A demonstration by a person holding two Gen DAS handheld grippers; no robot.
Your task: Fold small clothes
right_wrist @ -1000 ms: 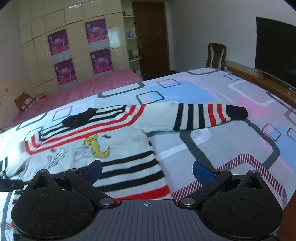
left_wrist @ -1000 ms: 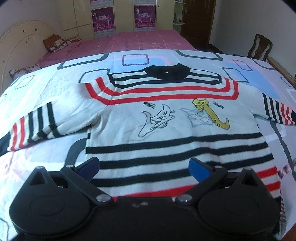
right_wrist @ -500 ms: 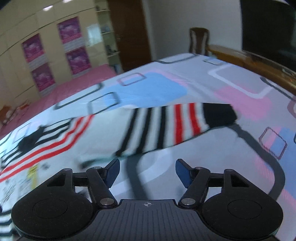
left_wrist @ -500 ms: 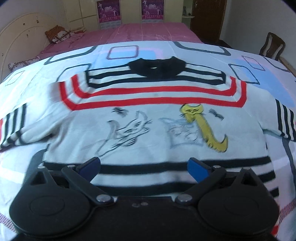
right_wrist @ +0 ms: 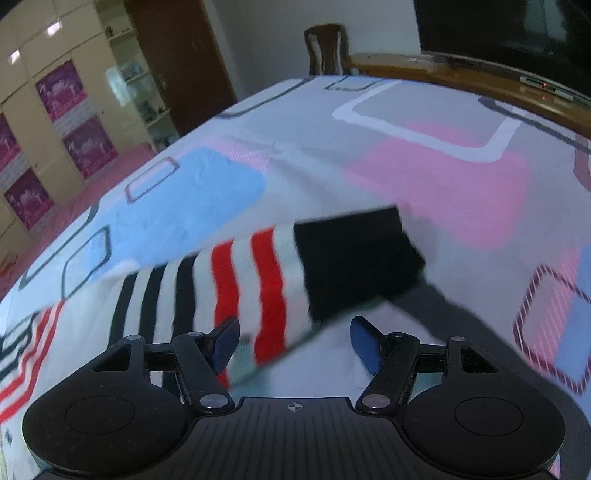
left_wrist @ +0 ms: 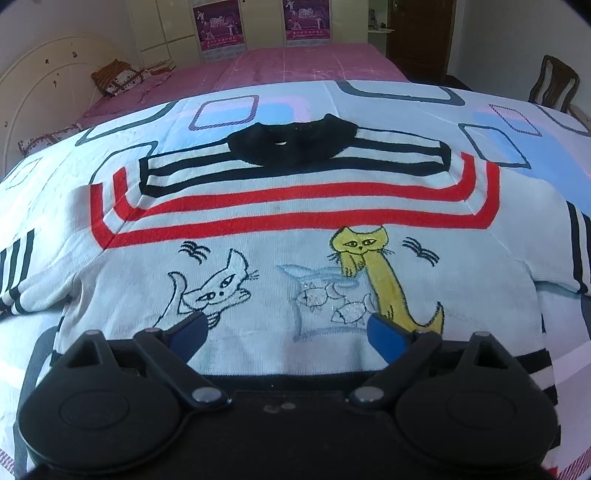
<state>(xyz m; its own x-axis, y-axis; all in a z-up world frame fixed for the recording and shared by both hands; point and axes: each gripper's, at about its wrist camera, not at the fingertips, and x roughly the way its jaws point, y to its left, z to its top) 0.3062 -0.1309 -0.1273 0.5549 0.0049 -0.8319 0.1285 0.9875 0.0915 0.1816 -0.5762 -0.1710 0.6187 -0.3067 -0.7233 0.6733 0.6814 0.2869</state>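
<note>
A small white sweater (left_wrist: 295,229) with red and black stripes, a black collar and two drawn cats lies flat, front up, on the bed. My left gripper (left_wrist: 288,330) is open and empty, low over the sweater's chest by the cats. In the right wrist view the sweater's right sleeve (right_wrist: 258,280) lies stretched out, ending in a black cuff (right_wrist: 354,254). My right gripper (right_wrist: 293,338) is open and empty, its jaws on either side of the sleeve's near edge by the red stripes.
The bedsheet (left_wrist: 491,136) is white with blue, pink and grey squares. A pink cover (left_wrist: 295,62) and a headboard (left_wrist: 40,96) lie beyond. A wooden chair (right_wrist: 327,48), a wooden rail (right_wrist: 480,77) and a dark screen (right_wrist: 517,26) stand to the right.
My left gripper has moved forward from the sweater's hem to its chest. My right gripper has swung right and forward to the sleeve's cuff end, with its jaws narrower.
</note>
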